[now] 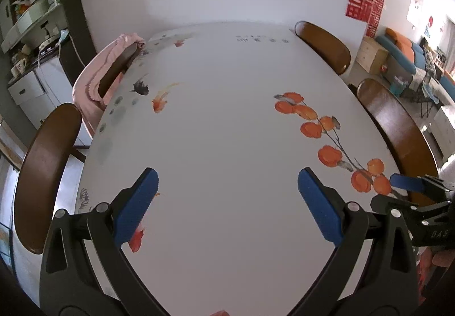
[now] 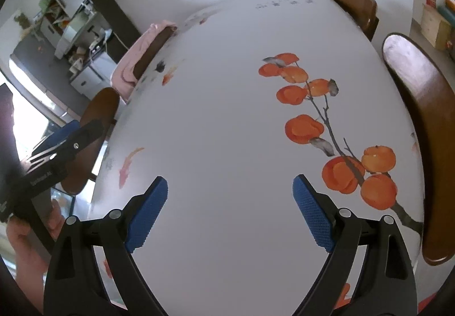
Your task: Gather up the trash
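Observation:
A white table [image 1: 221, 83] printed with orange fruit branches and goldfish fills both views; I see no trash on it. My left gripper [image 1: 227, 182] hovers open over the near end of the table, nothing between its blue pads. My right gripper [image 2: 230, 191] is also open and empty over the same table [image 2: 227, 74], closer to the printed fruit. In the left wrist view, the right gripper's blue fingers [image 1: 403, 182] show at the right edge. In the right wrist view, the left gripper's body [image 2: 59, 148] shows at the left edge, held by a hand [image 2: 20, 236].
Brown wooden chairs stand around the table: two on the right [image 1: 398, 128] [image 1: 324, 43], one on the left [image 1: 45, 168], and one draped with a pink cloth [image 1: 93, 83]. A white wall rises behind the far edge. Shelves and a cabinet [image 1: 34, 31] stand at far left.

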{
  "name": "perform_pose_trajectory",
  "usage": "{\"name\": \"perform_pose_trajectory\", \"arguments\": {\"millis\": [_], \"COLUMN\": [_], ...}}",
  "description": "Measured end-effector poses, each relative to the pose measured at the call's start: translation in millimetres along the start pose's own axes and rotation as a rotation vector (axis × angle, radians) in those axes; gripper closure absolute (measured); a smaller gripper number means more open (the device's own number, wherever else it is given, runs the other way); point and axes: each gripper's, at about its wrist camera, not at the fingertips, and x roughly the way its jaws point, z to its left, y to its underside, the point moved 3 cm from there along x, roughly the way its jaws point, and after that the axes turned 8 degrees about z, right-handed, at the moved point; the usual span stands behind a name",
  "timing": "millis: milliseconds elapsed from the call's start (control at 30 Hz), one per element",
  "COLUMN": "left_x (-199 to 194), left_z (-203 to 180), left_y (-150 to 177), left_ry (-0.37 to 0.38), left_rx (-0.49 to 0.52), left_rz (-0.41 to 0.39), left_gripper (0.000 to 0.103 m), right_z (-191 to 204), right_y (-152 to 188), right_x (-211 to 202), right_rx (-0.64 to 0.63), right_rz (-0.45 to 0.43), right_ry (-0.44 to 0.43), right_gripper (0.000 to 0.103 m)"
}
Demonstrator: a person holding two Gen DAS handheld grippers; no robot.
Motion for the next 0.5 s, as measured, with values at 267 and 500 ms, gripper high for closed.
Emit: {"name": "perform_pose_trajectory", "arguments": {"millis": [267,500], "left_x": [3.6,8.8], "left_z": [-9.4,-18.0], "left_y": [2.0,7.9], "left_ry": [0.072,0.081], "left_rx": [0.031,0.055], "left_rz": [0.000,0.000], "left_gripper": [0.007,0.007], "right_z": [-5.7,-11.6], "right_y": [3.2,6.3], "right_x": [-2.1,0.1], "right_rx": [0.017,0.045], "right_rz": [-0.015,-0.009], "right_ry": [0.024,0.041], "right_gripper": [0.014,0.014]}}
